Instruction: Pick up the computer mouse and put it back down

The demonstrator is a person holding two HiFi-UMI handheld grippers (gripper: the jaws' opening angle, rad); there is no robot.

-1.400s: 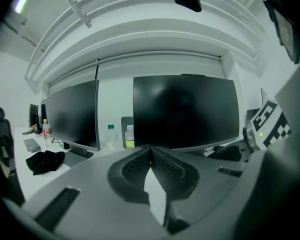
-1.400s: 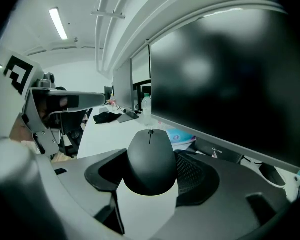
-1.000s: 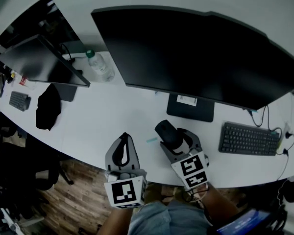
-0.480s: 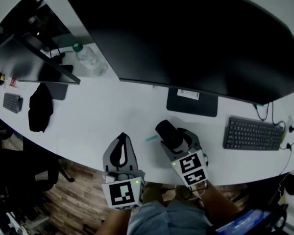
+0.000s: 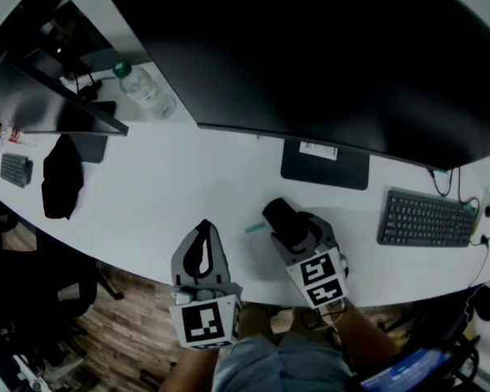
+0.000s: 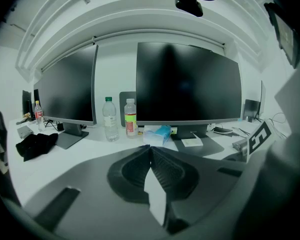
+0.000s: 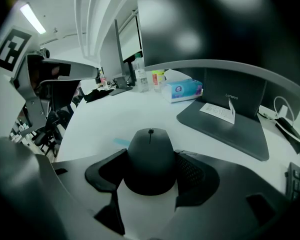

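Mouse: matte black, domed computer mouse (image 7: pixel 151 156), scroll wheel on top
Heading: wheel end points away from the person, long axis along the jaws
Place: at white desk's (image 5: pixel 188 194) near edge
Right gripper (image 7: pixel 152 163): clamped on the mouse's sides
Left gripper (image 6: pixel 150 151): jaws together, empty

Head view looks steeply down from above the counter (image 5: pixel 188 186) at its near edge. Left gripper view and right gripper view sit low and close, facing far. All three share the large monitor (image 5: pixel 327 55).

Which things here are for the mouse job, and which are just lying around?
For the job:
computer mouse
right gripper, holding it

Just lying about:
water bottle
keyboard
black cloth
tissue pack
monitor
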